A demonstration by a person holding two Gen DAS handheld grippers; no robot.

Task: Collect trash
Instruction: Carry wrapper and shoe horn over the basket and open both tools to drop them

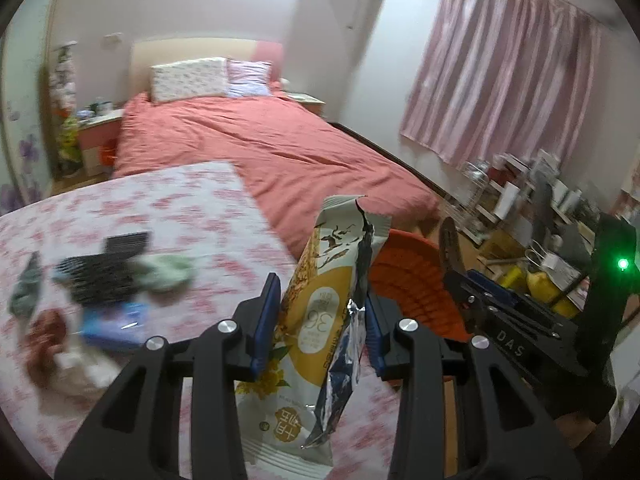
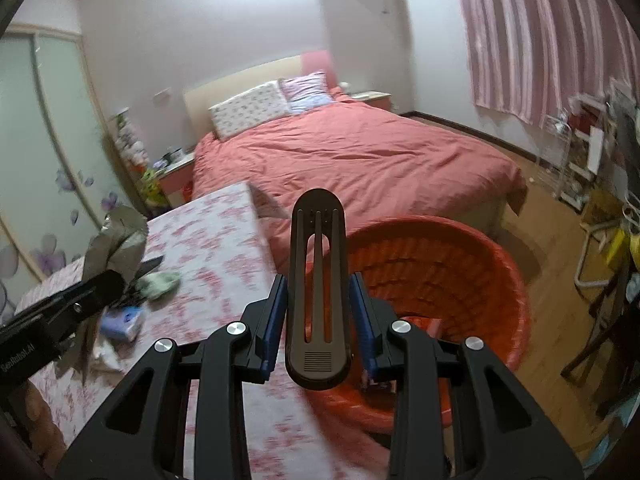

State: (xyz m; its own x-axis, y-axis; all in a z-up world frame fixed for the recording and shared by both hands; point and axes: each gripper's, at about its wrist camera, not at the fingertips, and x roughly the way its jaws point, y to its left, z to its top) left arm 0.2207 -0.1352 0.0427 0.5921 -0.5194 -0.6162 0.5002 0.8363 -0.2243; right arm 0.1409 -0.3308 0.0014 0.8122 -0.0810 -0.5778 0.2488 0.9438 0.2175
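My left gripper (image 1: 320, 300) is shut on an opened yellow-and-white snack wrapper (image 1: 308, 276) with a foil lining, which stands upright between the blue pads. Just behind it on the right is a red plastic basket (image 1: 408, 280). In the right wrist view my right gripper (image 2: 318, 284) is shut on a black slotted plastic piece (image 2: 316, 240), held above the near-left rim of the basket (image 2: 460, 264). Some red packaging lies in the basket's bottom. The wrapper (image 2: 116, 240) and the left gripper's body show at the left edge of that view.
A table with a pink floral cloth (image 1: 180, 200) carries a black comb-like item (image 1: 104, 276), a green cloth (image 1: 168, 272), a blue packet (image 1: 112, 320), a brown item (image 1: 44, 332) and white tissue (image 1: 76, 368). A pink bed (image 1: 280, 140) lies beyond, with cluttered shelves (image 1: 520, 200) on the right.
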